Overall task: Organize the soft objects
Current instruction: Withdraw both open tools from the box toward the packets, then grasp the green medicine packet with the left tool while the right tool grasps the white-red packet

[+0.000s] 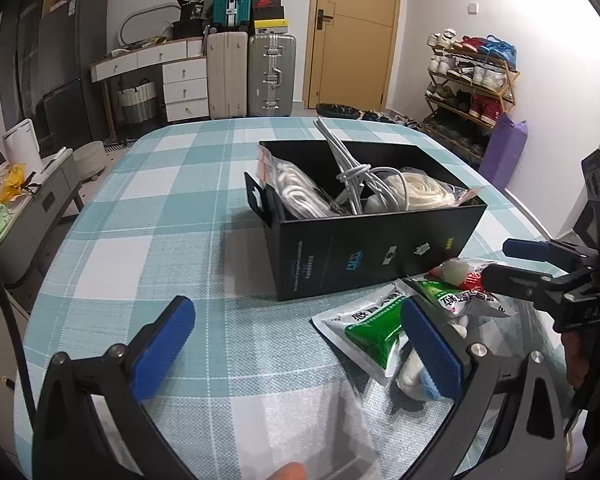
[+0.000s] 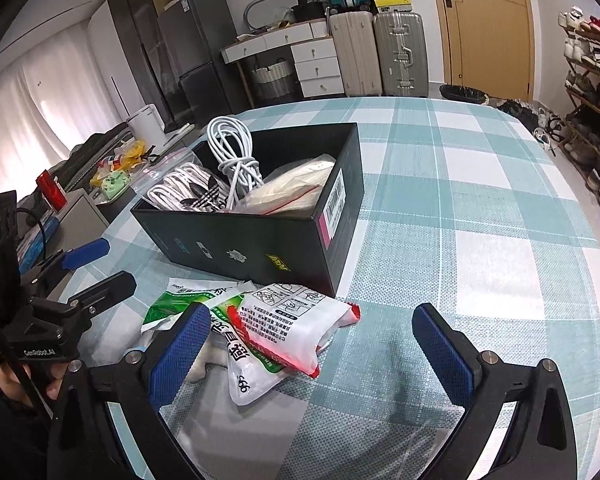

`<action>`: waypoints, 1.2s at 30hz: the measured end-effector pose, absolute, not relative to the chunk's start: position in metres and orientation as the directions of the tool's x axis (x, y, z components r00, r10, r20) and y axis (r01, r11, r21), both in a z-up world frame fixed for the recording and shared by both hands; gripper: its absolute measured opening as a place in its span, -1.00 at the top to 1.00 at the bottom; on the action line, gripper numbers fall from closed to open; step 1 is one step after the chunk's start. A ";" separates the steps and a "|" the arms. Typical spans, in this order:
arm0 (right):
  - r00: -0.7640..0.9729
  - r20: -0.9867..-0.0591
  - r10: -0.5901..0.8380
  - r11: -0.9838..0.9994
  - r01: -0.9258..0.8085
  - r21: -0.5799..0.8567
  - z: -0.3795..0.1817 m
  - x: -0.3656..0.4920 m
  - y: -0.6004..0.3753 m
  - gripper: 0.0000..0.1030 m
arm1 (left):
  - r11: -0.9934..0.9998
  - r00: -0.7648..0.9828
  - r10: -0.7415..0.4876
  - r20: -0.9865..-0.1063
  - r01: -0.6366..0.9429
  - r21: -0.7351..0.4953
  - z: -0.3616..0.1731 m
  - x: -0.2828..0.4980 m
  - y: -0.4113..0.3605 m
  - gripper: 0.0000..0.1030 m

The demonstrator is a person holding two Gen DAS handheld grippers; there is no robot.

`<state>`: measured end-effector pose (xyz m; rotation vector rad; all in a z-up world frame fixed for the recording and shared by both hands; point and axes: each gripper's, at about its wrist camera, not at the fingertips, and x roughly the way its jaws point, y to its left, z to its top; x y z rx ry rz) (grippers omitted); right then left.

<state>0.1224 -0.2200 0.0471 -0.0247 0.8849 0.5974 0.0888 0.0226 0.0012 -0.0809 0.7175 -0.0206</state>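
A black shoebox (image 1: 364, 240) stands open on the table (image 1: 172, 208), which is covered with a teal-and-white checked cloth. Inside the box, at its left end as the left wrist view shows it, a clear zip bag of coiled white cord (image 1: 300, 192) leans against the wall; in the middle a knotted bundle of white cable (image 2: 234, 160) rises above the rim; at the other end lies a clear bag holding a cream-coloured coil (image 1: 420, 190). Just in front of the box, on the cloth, lies a small heap of soft packets: a green-and-white sachet (image 1: 370, 328), a white packet with red edging and printed diagrams (image 2: 288, 328) lying over other sachets, and some white items partly hidden beneath them. The left gripper (image 1: 300, 344) hovers low over the table with its fingers spread wide and empty, its right blue pad just over the edge of the green sachet. The right gripper (image 2: 312, 352) is likewise released, its fingers wide apart, the left pad above the heap and the right pad over bare cloth. Neither gripper holds anything.
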 end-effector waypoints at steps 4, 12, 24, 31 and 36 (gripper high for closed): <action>0.456 -0.739 0.495 0.832 -0.493 0.254 0.043 0.126 -0.219 -0.99 | 0.998 0.743 -0.052 -0.667 0.008 -0.069 -0.002 0.090 0.018 -1.00; 0.418 -0.763 0.493 0.842 -0.448 0.299 0.030 0.136 -0.217 -0.99 | 0.997 0.720 -0.073 -0.690 0.031 -0.074 -0.006 0.092 0.015 -1.00; 0.405 -0.745 0.531 0.823 -0.457 0.338 0.026 0.138 -0.216 -0.64 | 0.996 0.708 -0.080 -0.702 0.038 -0.075 -0.008 0.094 0.014 -1.00; 0.405 -0.741 0.536 0.817 -0.470 0.334 0.027 0.136 -0.215 -0.38 | 0.996 0.705 -0.082 -0.705 0.045 -0.071 -0.008 0.093 0.013 -1.00; 0.411 -0.731 0.545 0.810 -0.482 0.333 0.031 0.132 -0.217 -0.23 | 0.995 0.698 -0.094 -0.710 0.056 -0.077 -0.009 0.093 0.011 -1.00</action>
